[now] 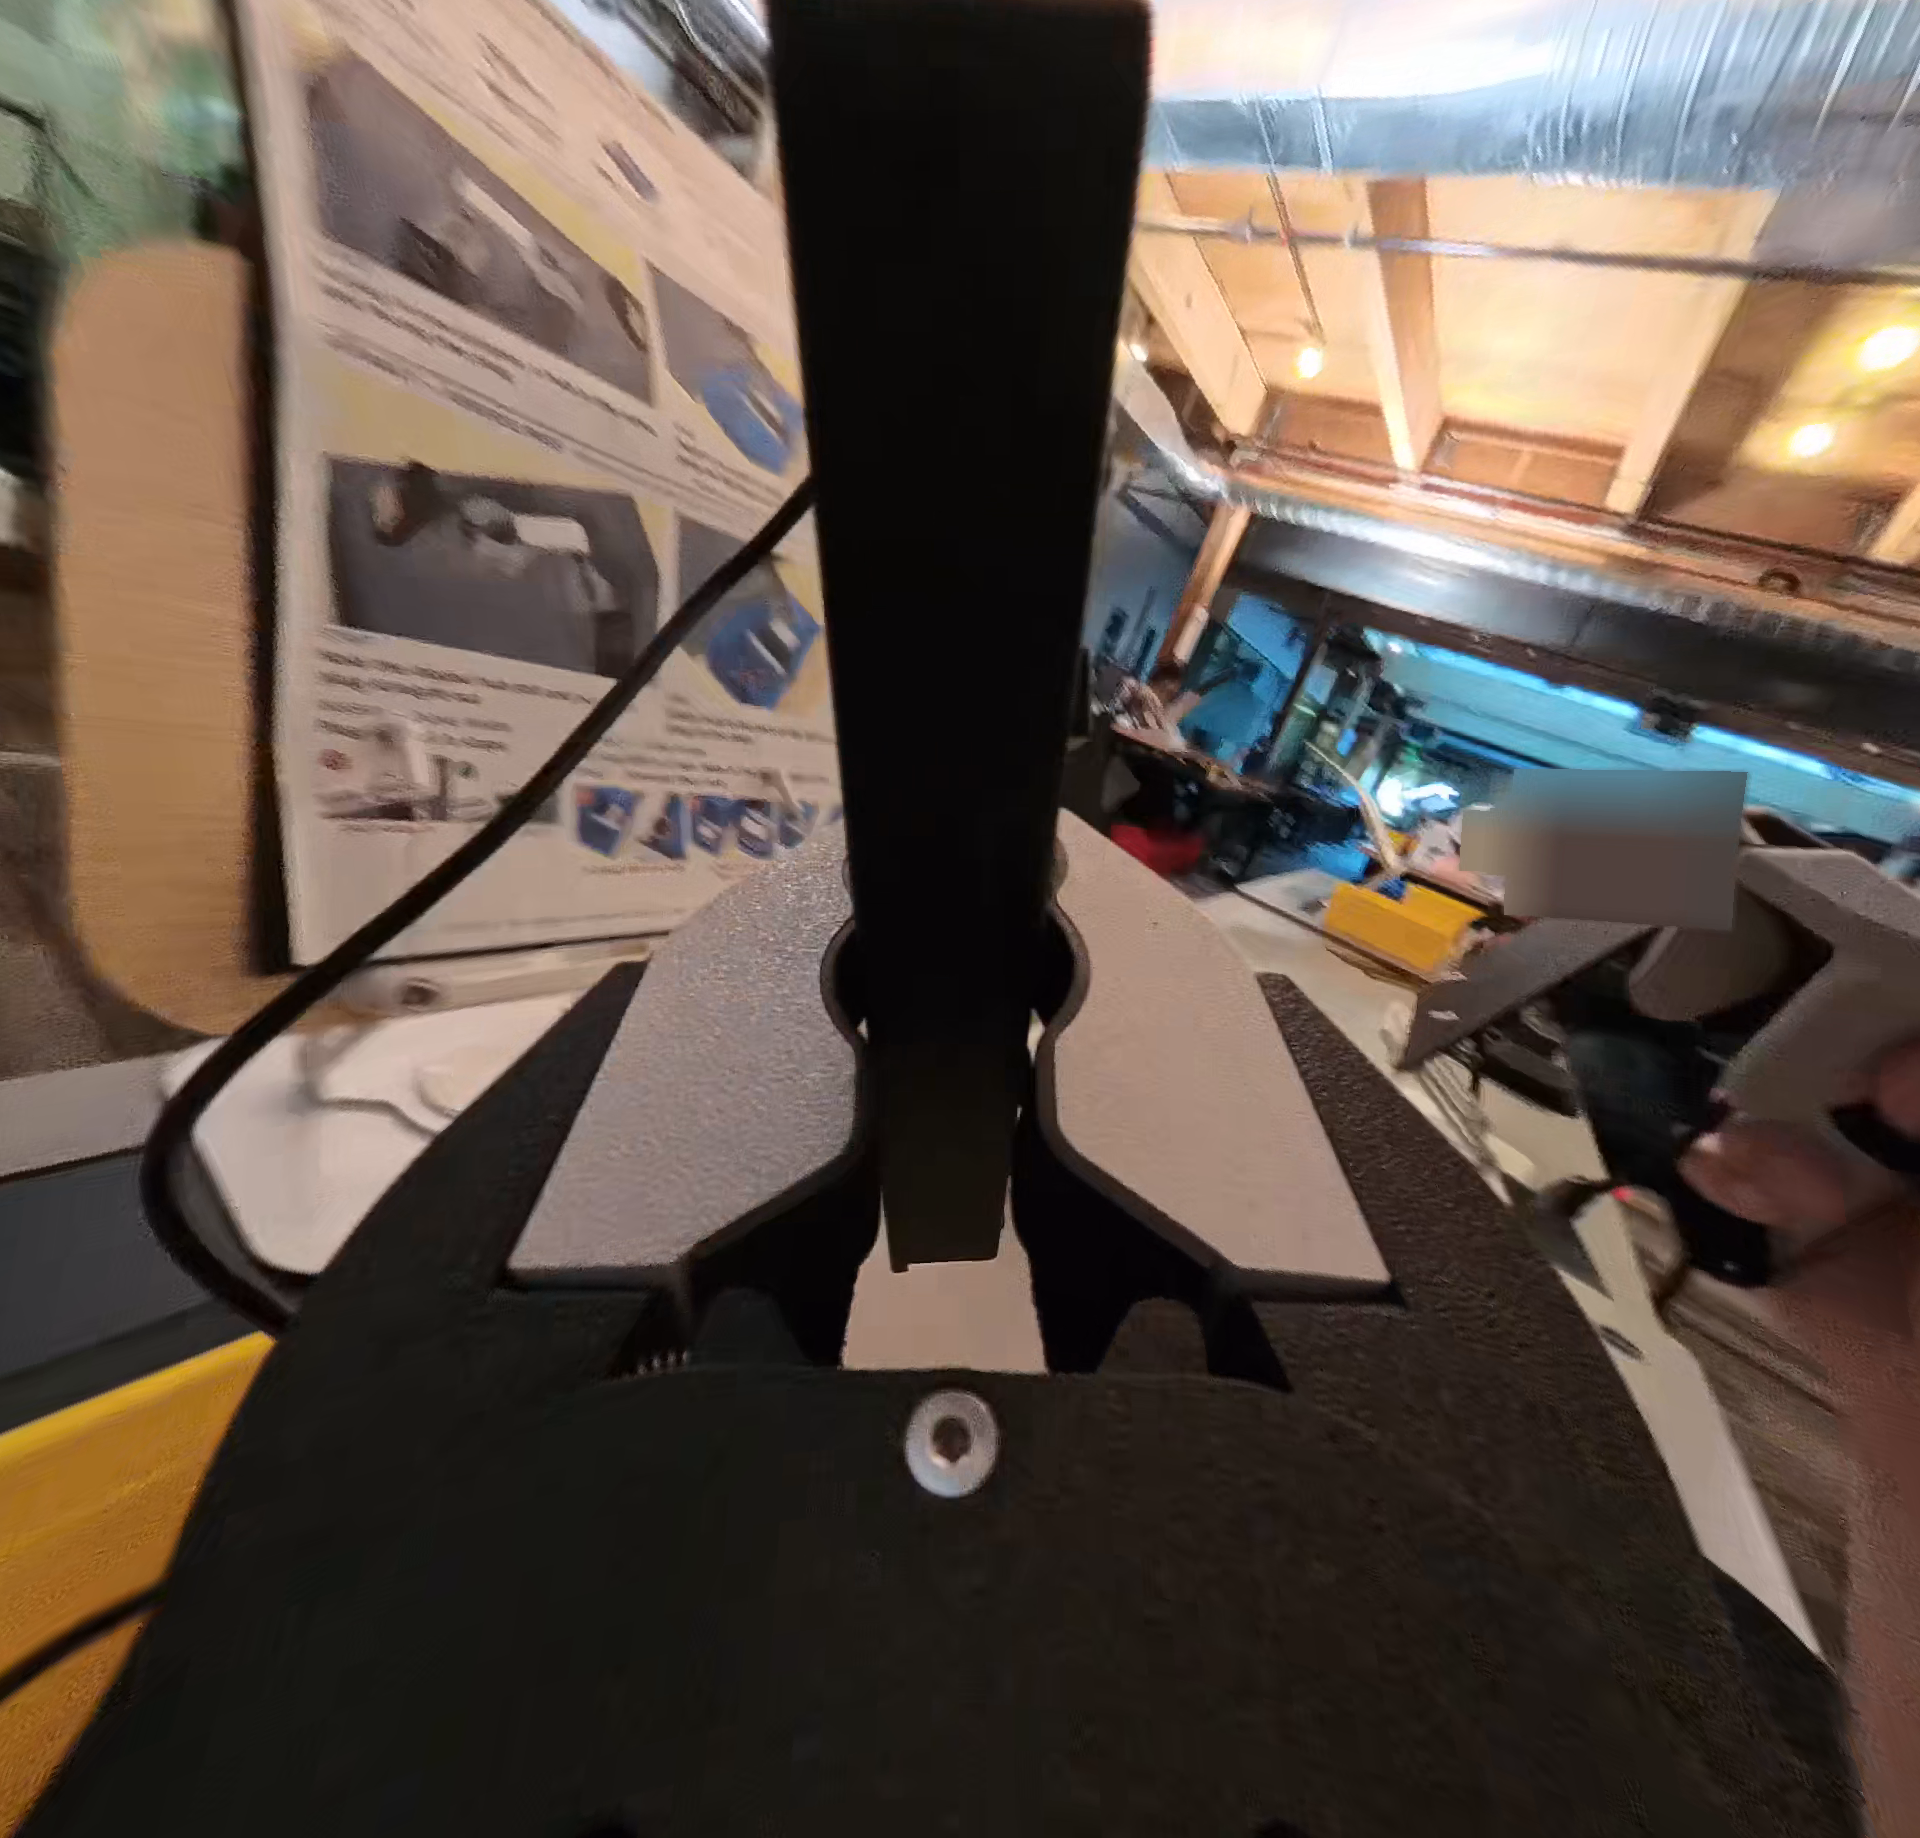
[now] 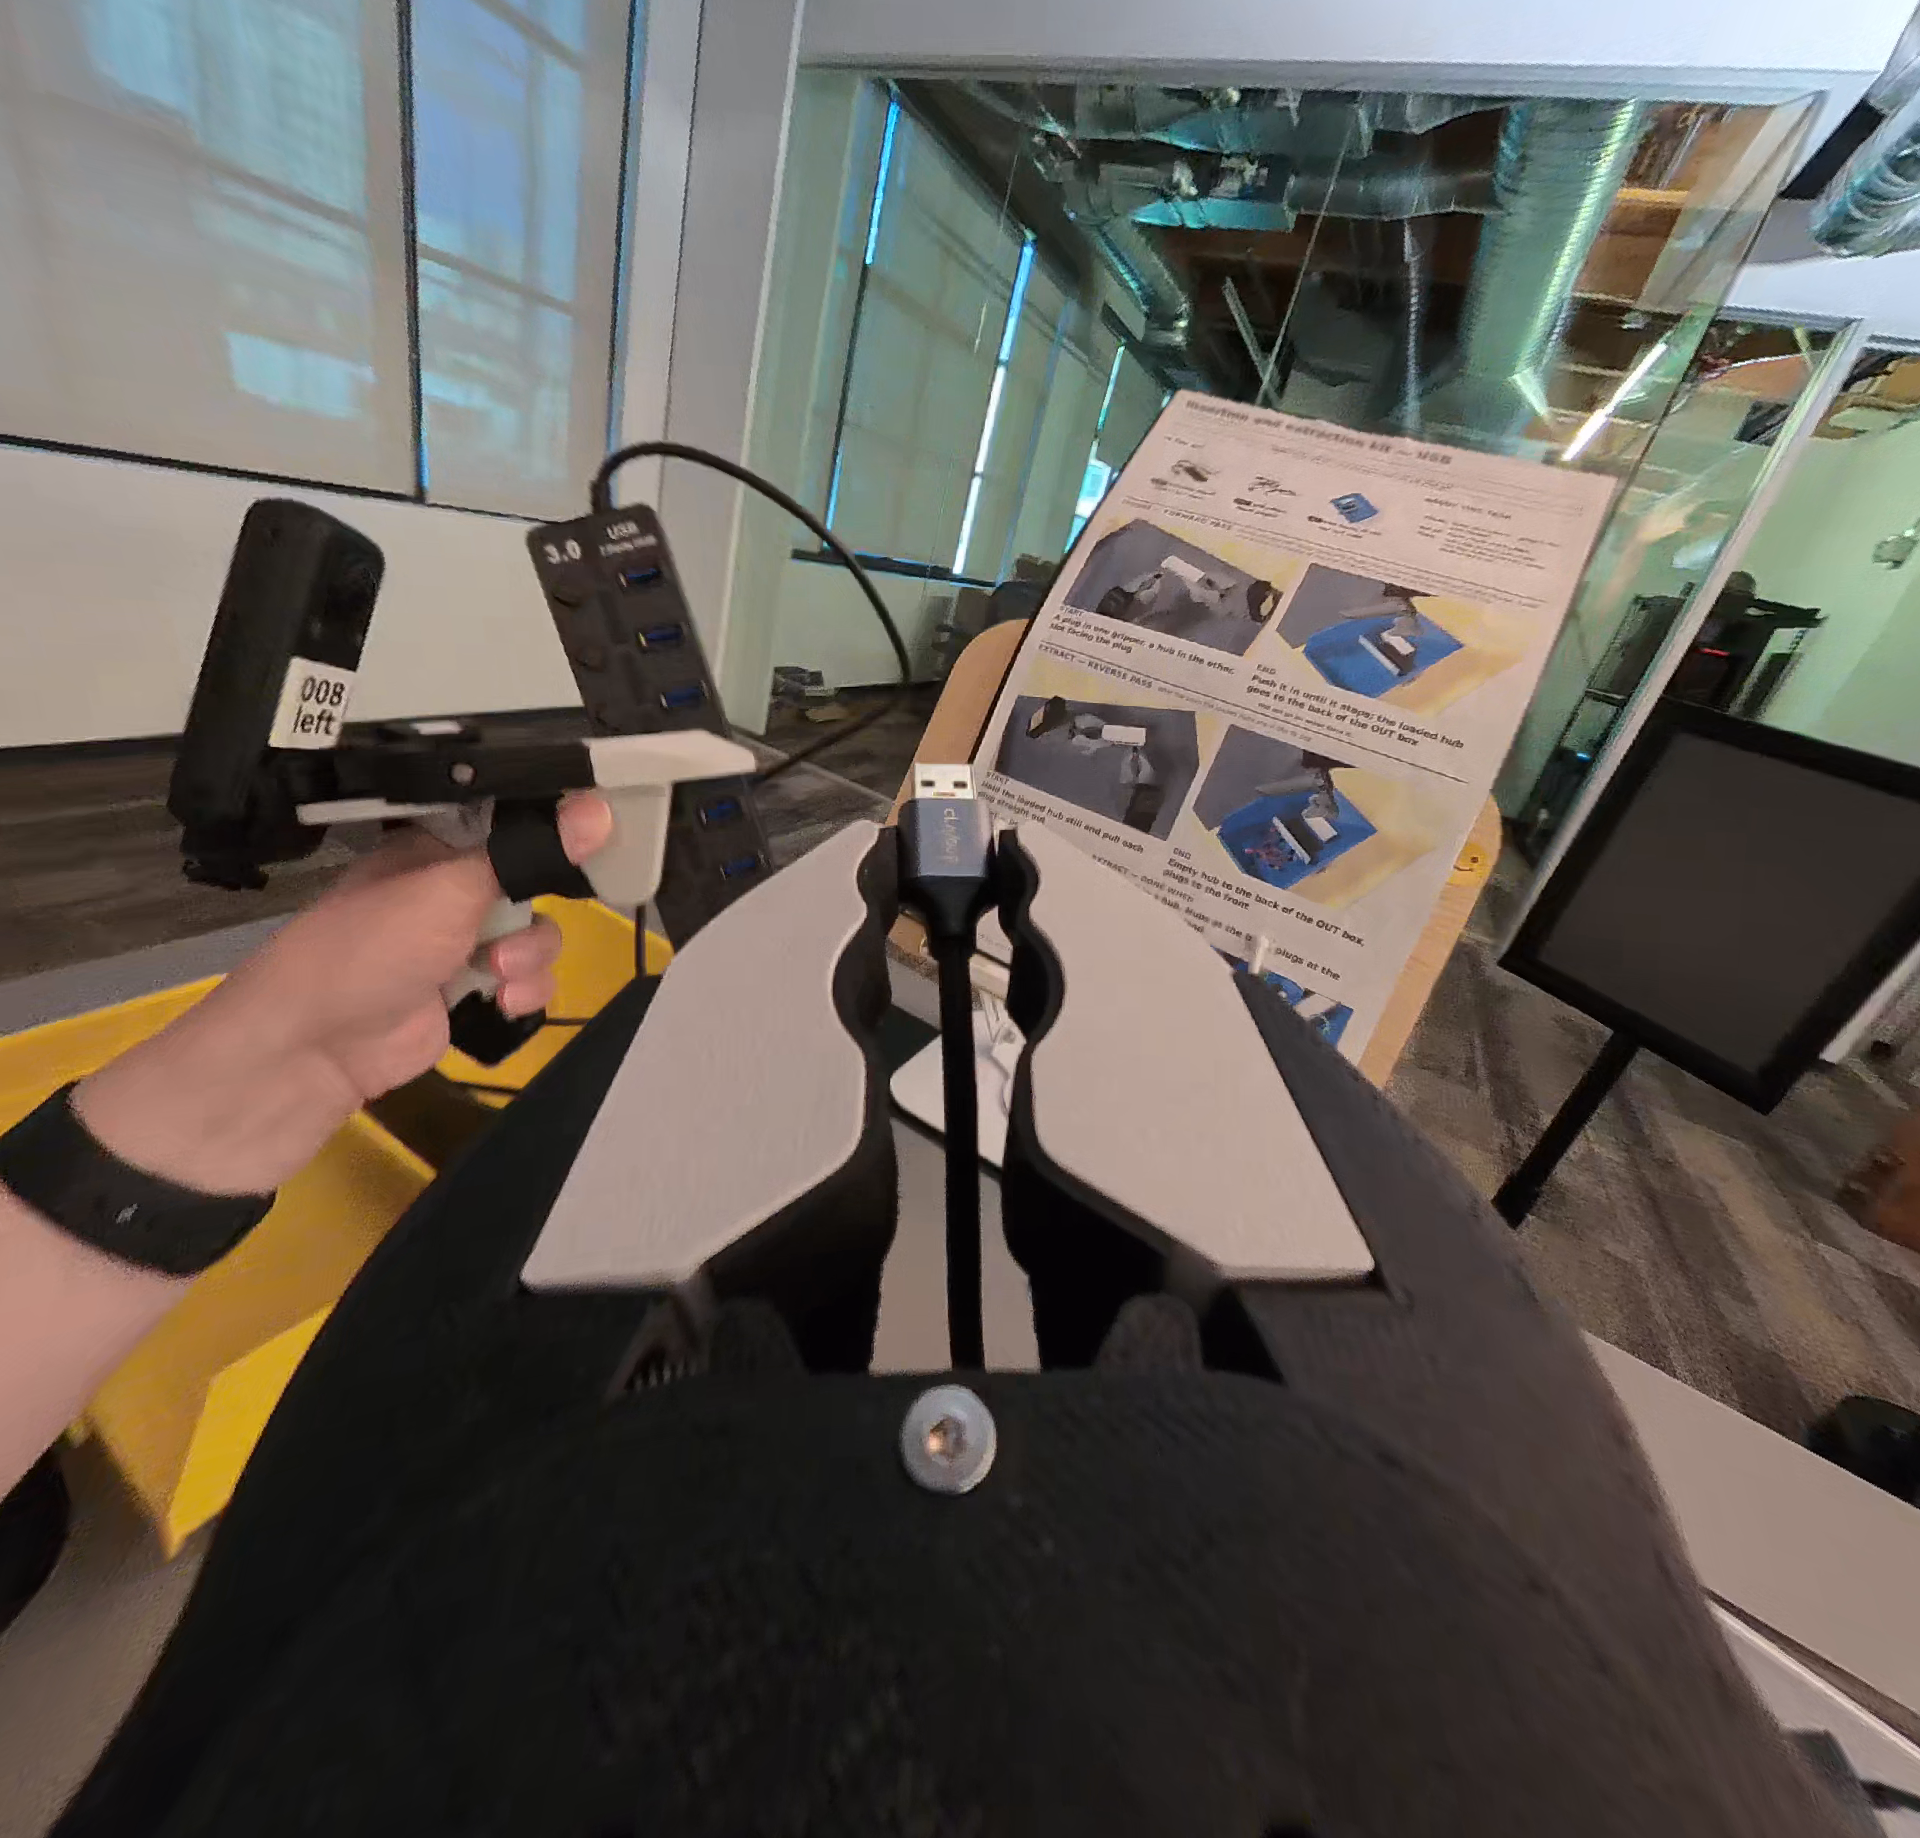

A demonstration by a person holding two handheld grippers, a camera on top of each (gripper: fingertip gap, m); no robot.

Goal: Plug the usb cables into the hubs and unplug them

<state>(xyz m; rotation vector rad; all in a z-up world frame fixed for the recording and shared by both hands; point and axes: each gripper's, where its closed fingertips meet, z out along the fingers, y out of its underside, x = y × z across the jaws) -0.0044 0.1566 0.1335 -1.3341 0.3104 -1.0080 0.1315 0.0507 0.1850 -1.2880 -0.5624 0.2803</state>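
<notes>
Surface: grey table (image 2: 1766,1497)
On it, left: yellow bin (image 2: 260,1300)
On it, centre: white pad (image 1: 312,1144), partly hidden by grippers

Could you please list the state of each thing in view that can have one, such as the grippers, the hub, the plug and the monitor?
Left gripper: shut on the USB hub.
USB hub: held upright, visible ports empty.
Right gripper: shut on the USB plug.
USB plug: unplugged, metal tip exposed.
Monitor: screen dark.

Print on instruction sheet (image 2: 1288,687), white sticker (image 2: 318,705) on left gripper's cam, black hub (image 2: 634,635), plug (image 2: 948,832)
</notes>
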